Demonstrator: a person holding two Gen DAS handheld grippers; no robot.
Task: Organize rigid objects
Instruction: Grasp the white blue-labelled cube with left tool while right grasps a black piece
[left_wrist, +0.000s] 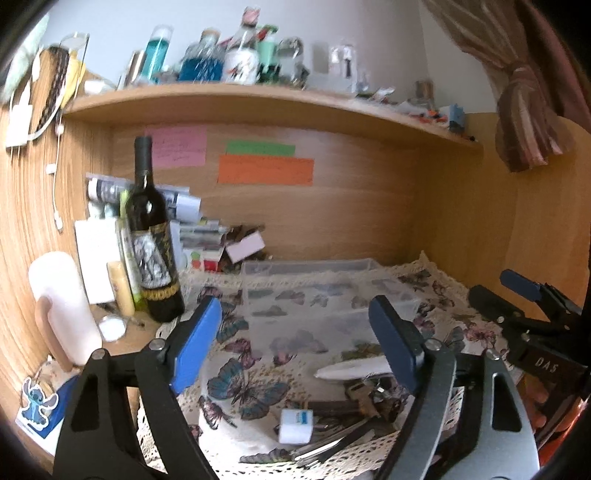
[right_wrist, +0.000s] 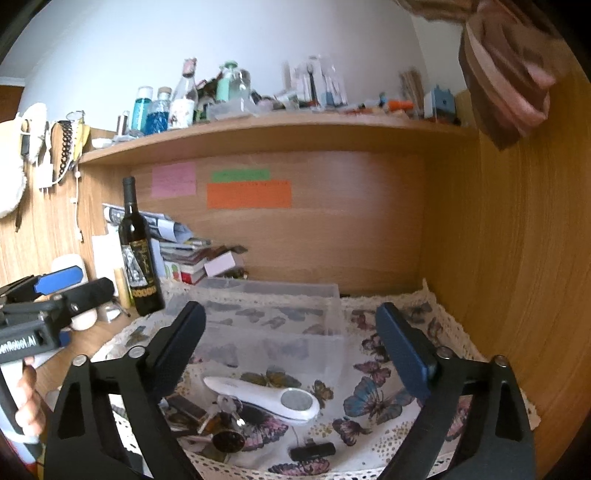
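Observation:
A clear plastic bin (left_wrist: 314, 295) sits on the butterfly cloth (left_wrist: 243, 391); it also shows in the right wrist view (right_wrist: 273, 325). In front of it lies a pile: a white handheld device (right_wrist: 266, 398), also in the left view (left_wrist: 351, 369), keys (right_wrist: 225, 406), a dark round-ended piece (right_wrist: 227, 441), a small black stick (right_wrist: 312, 451), a white cube (left_wrist: 295, 425) and metal cutlery (left_wrist: 328, 448). My left gripper (left_wrist: 295, 339) is open above the cloth. My right gripper (right_wrist: 291, 339) is open above the pile. Neither holds anything.
A dark wine bottle (left_wrist: 151, 236) stands at the left, with a white bottle (left_wrist: 62, 306), tubes and stacked books (left_wrist: 199, 236) nearby. A shelf (left_wrist: 258, 99) of bottles runs overhead. Wooden walls close in behind and to the right (right_wrist: 517, 258).

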